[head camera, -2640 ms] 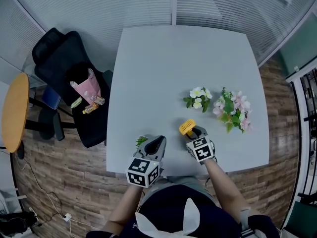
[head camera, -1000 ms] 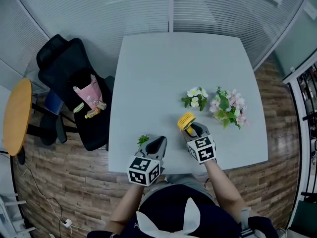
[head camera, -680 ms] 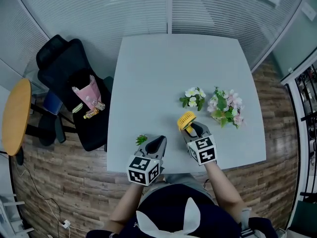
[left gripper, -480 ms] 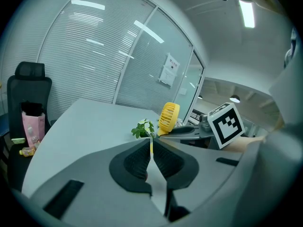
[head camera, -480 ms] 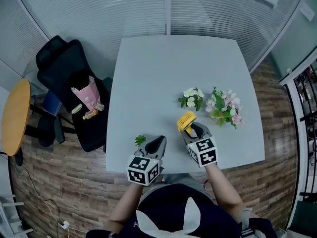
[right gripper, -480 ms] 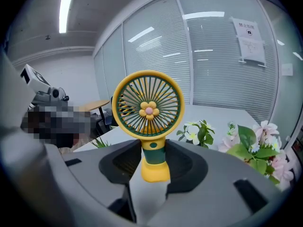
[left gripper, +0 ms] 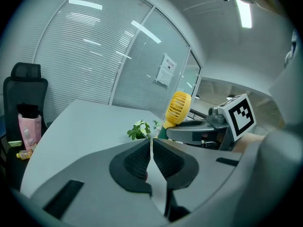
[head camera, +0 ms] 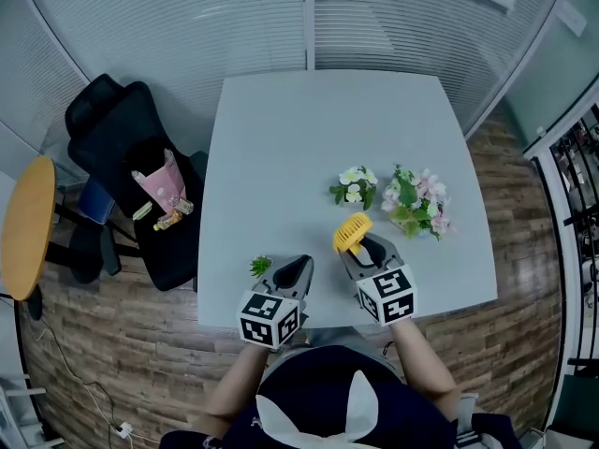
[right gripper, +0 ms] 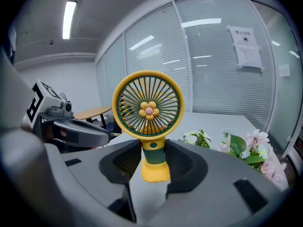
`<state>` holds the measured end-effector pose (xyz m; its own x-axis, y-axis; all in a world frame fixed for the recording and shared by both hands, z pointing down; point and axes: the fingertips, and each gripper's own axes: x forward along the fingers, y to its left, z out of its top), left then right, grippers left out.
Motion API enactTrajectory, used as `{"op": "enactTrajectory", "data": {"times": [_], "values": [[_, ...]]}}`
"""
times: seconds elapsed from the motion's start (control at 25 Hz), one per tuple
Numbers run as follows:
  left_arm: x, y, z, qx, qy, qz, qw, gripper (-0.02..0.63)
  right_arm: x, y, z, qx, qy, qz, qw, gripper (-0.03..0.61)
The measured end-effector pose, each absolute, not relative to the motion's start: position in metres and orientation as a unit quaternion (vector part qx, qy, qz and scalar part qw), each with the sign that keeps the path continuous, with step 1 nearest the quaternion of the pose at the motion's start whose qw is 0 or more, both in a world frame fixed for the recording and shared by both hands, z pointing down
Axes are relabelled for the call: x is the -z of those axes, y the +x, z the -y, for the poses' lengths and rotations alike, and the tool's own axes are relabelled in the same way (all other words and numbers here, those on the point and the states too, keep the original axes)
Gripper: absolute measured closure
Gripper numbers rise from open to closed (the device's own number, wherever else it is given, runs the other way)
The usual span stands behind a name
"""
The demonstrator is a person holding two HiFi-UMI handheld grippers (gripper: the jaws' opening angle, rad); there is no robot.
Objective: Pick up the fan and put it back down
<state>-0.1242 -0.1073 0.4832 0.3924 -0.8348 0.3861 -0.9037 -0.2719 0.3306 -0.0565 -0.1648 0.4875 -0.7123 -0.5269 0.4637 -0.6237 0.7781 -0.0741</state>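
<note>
- The pale grey worktop [head camera: 309, 138] fills the middle of the head view, with blinds on glass walls behind it.
- A black office chair [head camera: 112, 138] stands at the worktop's left side. A pink bag [head camera: 161, 178] sits on its seat.
- Further left is a round wooden side table [head camera: 23, 223], well apart from the worktop.
- My right gripper [head camera: 368, 251] hangs over the near part of the worktop. Its fingers [right gripper: 125, 162] are clamped on the green and yellow handle of the fan, one pad on each side.
- My left gripper [head camera: 298, 267] is beside it at the near edge. Its fingers [left gripper: 135, 162] are pressed together with nothing between them.
- A bunch of pink and white flowers [head camera: 416, 204] lies on the right of the worktop, beyond my right gripper.
- A smaller sprig of white flowers [head camera: 353, 185] lies just left of that bunch.
- The yellow handheld fan [right gripper: 147, 110] stands upright in my right gripper. Its round grille has a small flower at the centre and faces back toward me. It is near the white sprig but apart from it.
- A little green sprig [head camera: 260, 267] lies just left of my left fingertips.
</note>
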Motion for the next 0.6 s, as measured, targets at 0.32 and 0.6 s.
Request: {"op": "enactTrajectory", "data": {"times": [0.32,0.6], "values": [[-0.48,-0.123,0.105,-0.07,0.798,0.544,0.25,0.581,-0.477,-0.047,0.148,-0.107,0.309,0.922,0.209,0.414],[-0.481,-0.119,0.099,-0.071,0.798,0.542,0.253,0.581,-0.474,-0.042,0.14,-0.109,0.309,0.922,0.207,0.414]]}}
